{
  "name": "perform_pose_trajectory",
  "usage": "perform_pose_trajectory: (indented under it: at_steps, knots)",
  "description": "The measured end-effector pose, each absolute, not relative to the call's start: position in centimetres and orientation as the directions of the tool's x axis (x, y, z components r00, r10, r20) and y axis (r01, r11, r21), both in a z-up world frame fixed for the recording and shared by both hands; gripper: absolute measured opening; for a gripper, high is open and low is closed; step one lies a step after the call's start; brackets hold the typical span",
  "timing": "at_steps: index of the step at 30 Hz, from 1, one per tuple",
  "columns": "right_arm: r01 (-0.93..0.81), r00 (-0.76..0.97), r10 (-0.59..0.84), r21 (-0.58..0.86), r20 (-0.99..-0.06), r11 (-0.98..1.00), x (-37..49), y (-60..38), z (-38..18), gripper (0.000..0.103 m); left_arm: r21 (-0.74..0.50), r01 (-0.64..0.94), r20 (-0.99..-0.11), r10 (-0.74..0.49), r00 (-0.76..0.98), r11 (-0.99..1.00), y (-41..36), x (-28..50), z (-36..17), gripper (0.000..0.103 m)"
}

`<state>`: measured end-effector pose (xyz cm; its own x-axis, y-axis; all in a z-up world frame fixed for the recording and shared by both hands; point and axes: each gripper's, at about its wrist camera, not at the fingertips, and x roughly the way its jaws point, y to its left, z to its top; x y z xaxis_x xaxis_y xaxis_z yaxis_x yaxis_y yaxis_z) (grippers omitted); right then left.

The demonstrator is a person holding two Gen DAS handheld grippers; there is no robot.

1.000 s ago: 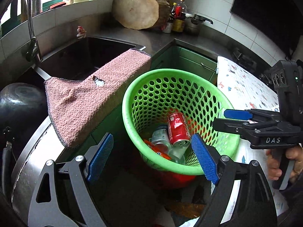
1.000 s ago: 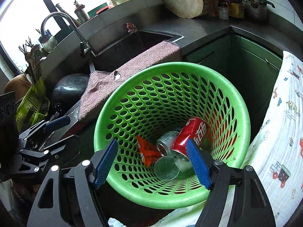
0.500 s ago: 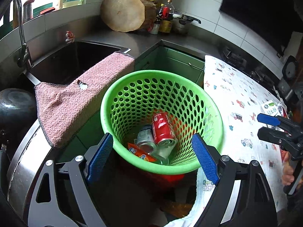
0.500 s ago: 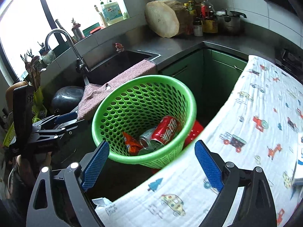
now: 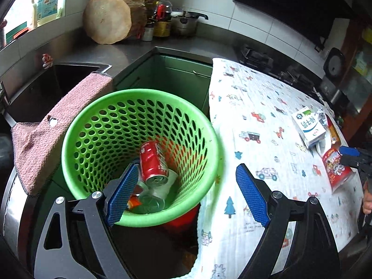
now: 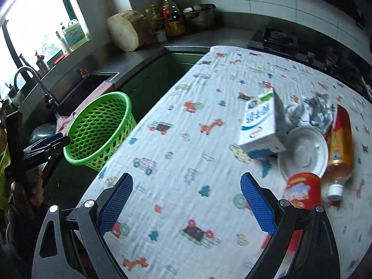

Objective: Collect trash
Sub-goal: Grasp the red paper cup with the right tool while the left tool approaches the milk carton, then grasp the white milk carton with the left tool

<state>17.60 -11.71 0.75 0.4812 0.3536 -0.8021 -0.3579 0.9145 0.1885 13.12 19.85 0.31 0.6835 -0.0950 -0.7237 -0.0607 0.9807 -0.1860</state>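
A green perforated basket [image 5: 97, 116] stands beside the table and holds a red can [image 5: 152, 160], a second can and a clear cup. It also shows in the right wrist view [image 6: 100, 125]. My left gripper [image 5: 186, 195] is open and empty over the basket's near rim. My right gripper [image 6: 186, 202] is open and empty above the printed tablecloth [image 6: 181, 139]. To its right lie a white and blue milk carton [image 6: 258, 121], a white lid [image 6: 304, 155], a red cup [image 6: 302, 193], an amber bottle [image 6: 340, 148] and crumpled foil [image 6: 318, 111].
A pink towel [image 5: 53, 125] hangs over the sink edge [image 5: 102, 68] left of the basket. A round wooden block [image 5: 107, 18], bottles and a pot [image 5: 186, 24] stand at the back of the counter. A stove [image 6: 276, 39] lies beyond the table.
My right gripper has swung right, away from the basket and out over the table toward the trash. My left gripper has shifted right and stays over the basket rim.
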Motion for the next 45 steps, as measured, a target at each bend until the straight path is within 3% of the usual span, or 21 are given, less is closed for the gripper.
perform_pose_trajectory:
  at_steps: [9, 13, 23, 29, 45]
  knots:
    - [-0.204, 0.426, 0.212, 0.135, -0.880, 0.970, 19.2, -18.7, 0.1, 0.091, -0.195, 0.047, -0.741, -0.178, 0.647, 0.980, 14.3, 16.2, 0.7, 0.085]
    - [-0.156, 0.363, 0.207, 0.160, -0.908, 0.975, 20.0, -20.4, -1.1, 0.091, -0.205, 0.079, -0.750, -0.209, 0.627, 0.976, 11.7, 17.8, 1.1, 0.094]
    - [-0.128, 0.252, 0.251, 0.225, -0.935, 0.966, 21.6, -21.6, -4.5, 0.090, -0.250, 0.175, -0.772, -0.305, 0.557, 0.952, 4.9, 22.3, 1.8, 0.095]
    - [-0.134, 0.201, 0.268, 0.245, -0.942, 0.960, 21.8, -22.1, -6.2, 0.075, -0.285, 0.210, -0.788, -0.353, 0.504, 0.935, 0.8, 25.4, 1.7, 0.095]
    - [-0.193, 0.208, 0.297, 0.259, -0.932, 0.946, 19.5, -24.3, -5.4, 0.070, -0.426, 0.188, -0.816, -0.466, 0.341, 0.885, -8.0, 34.0, -1.4, 0.095]
